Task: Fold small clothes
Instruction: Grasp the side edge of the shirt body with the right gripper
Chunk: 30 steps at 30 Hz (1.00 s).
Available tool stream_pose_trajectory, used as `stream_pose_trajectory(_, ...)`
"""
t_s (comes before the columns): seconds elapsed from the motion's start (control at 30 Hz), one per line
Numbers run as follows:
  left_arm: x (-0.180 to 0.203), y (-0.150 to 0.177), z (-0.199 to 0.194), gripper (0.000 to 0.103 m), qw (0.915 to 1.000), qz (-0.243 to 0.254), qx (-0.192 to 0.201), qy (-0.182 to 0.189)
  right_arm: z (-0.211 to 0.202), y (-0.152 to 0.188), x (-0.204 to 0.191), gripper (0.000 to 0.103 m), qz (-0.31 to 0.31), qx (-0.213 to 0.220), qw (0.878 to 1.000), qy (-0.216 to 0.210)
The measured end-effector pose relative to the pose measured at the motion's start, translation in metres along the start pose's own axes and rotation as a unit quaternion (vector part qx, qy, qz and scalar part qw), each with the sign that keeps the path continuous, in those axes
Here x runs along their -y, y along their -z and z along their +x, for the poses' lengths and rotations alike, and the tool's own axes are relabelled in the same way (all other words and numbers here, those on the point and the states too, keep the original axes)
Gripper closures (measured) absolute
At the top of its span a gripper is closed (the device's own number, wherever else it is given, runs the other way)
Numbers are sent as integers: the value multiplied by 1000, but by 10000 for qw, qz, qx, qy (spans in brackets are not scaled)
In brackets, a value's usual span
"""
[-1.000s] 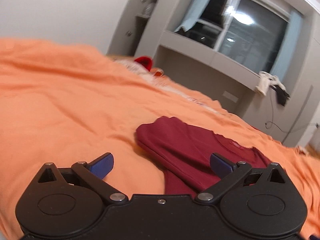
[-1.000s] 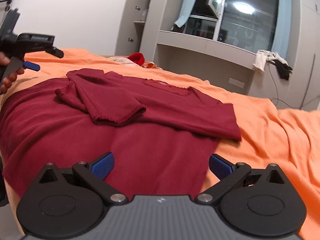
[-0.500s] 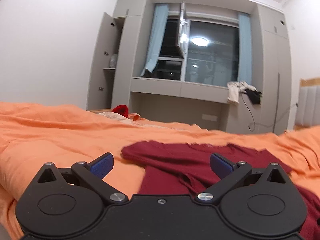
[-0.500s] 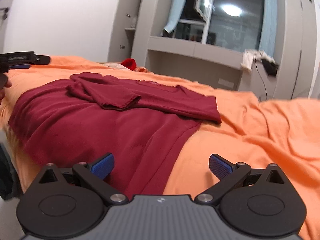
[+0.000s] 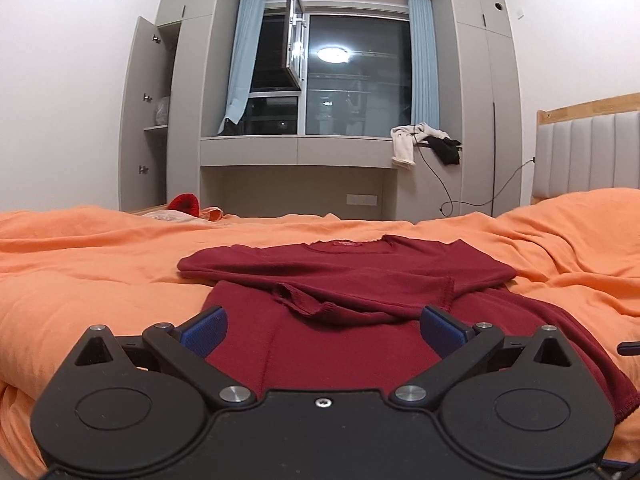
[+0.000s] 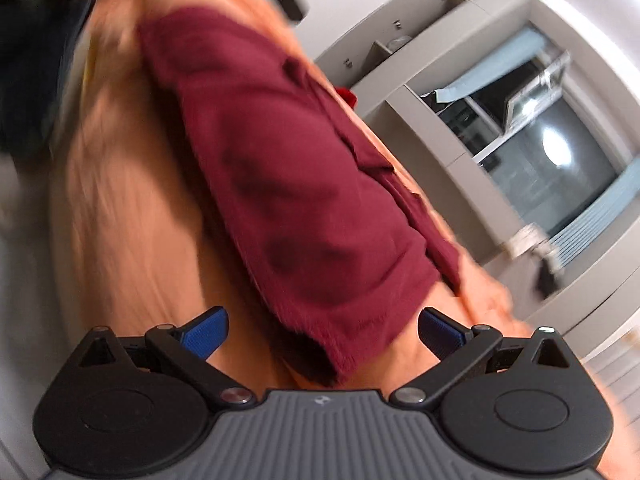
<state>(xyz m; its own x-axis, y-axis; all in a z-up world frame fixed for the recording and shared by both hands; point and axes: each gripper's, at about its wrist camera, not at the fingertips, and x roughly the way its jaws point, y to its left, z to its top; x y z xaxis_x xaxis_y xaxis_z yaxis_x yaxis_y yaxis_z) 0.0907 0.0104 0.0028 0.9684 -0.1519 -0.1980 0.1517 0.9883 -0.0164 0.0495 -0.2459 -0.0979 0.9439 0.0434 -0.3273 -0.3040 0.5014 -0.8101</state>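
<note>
Maroon shirt lies spread on the orange bedspread, collar toward the window and both sleeves folded in across the chest. My left tongs are released, blue pads wide apart with nothing between them, poised over the shirt's lower body near the hem. To the right, in the blurred and heavily tilted right wrist view, my right tongs are likewise spread and hold nothing; the shirt's hem corner sits just ahead of them, between the pads, though I cannot tell whether it touches either.
</note>
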Motion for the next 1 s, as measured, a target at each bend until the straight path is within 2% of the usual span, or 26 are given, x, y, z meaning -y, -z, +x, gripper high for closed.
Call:
stream_pose_trajectory(0.13,-1,0,1,1,10000,-10,4,34,3,1,-14,0,-662,161,9959,590)
stream_pose_trajectory(0.27,-2,-1,1,1,10000,-16,16,44,-5,-3,-24,1,-1044,640,9891,813)
stream_pose_trajectory(0.33,-3,-1,0,1,10000,-38,37,63,-10,-6,-28,7,-1123,896,9865,783)
stream_pose_trajectory(0.4,-4,-1,-3,1,9998,-107,87,142,-11,-8,-32,22,-1204,1017,9846,754)
stream_pose_trajectory(0.47,-8,-1,-9,1,9990,-235,189,331,-8,-8,-37,32,-1330,1014,9836,680)
stream_pose_trajectory(0.53,-8,-1,-14,1,9981,-293,275,464,-8,-9,-42,49,-1401,1020,9831,586)
stream_pose_trajectory(0.6,-7,1,-18,1,9977,-295,295,537,-11,-6,-41,74,-1401,1084,9825,583)
stream_pose_trajectory(0.67,-4,2,-21,1,9970,-273,309,654,-13,-6,-41,85,-1344,1140,9824,614)
stream_pose_trajectory(0.8,5,7,-31,1,9942,53,484,957,-21,-6,-39,85,-1276,1161,9825,703)
stream_pose_trajectory(1.0,26,26,-44,1,9839,1137,558,1265,-21,-16,-19,88,-791,1276,9839,967)
